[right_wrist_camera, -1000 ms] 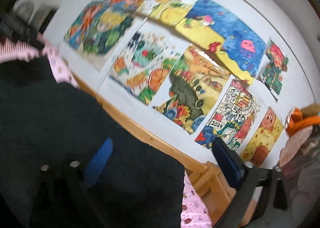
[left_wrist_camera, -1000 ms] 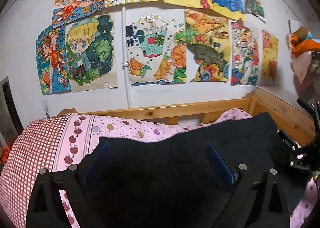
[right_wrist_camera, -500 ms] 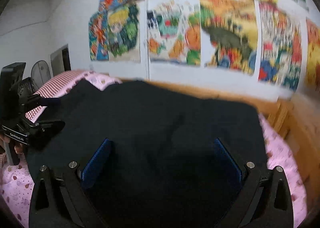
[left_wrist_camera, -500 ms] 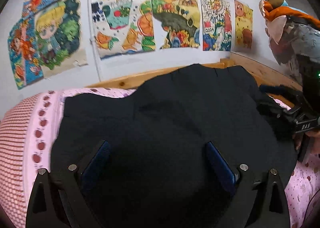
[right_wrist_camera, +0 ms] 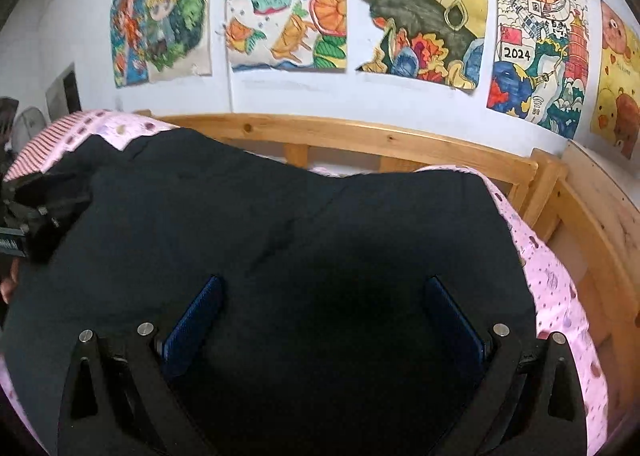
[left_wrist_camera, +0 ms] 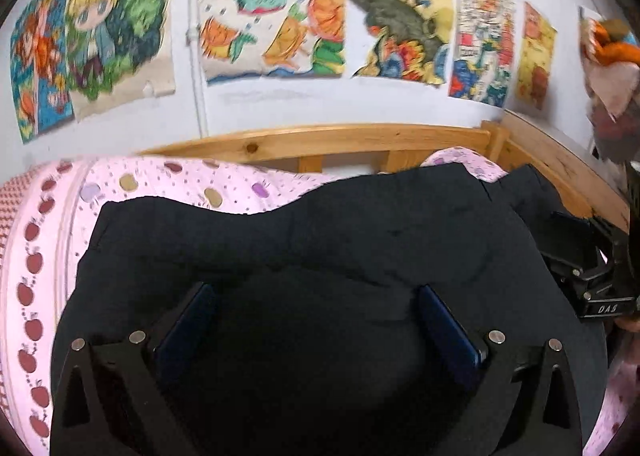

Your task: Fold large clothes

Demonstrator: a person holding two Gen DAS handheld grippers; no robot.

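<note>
Left gripper (left_wrist_camera: 316, 320) jaws just opened wide, nothing clamped | right gripper (right_wrist_camera: 320, 316) wide, empty | black garment (left_wrist_camera: 304, 248) now laid lower-centre on pink bedsheet (left_wrist_camera: 168, 184) | fold judged released.

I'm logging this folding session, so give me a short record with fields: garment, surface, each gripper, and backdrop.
garment: black garment spread over the bed
surface: pink patterned bedding, wooden bed rail behind
left gripper: jaws wide and just been opening, fabric beneath, pads not pressing it
right gripper: jaws wide, over the garment, nothing gripped
backdrop: colourful drawings on a white wall
</note>
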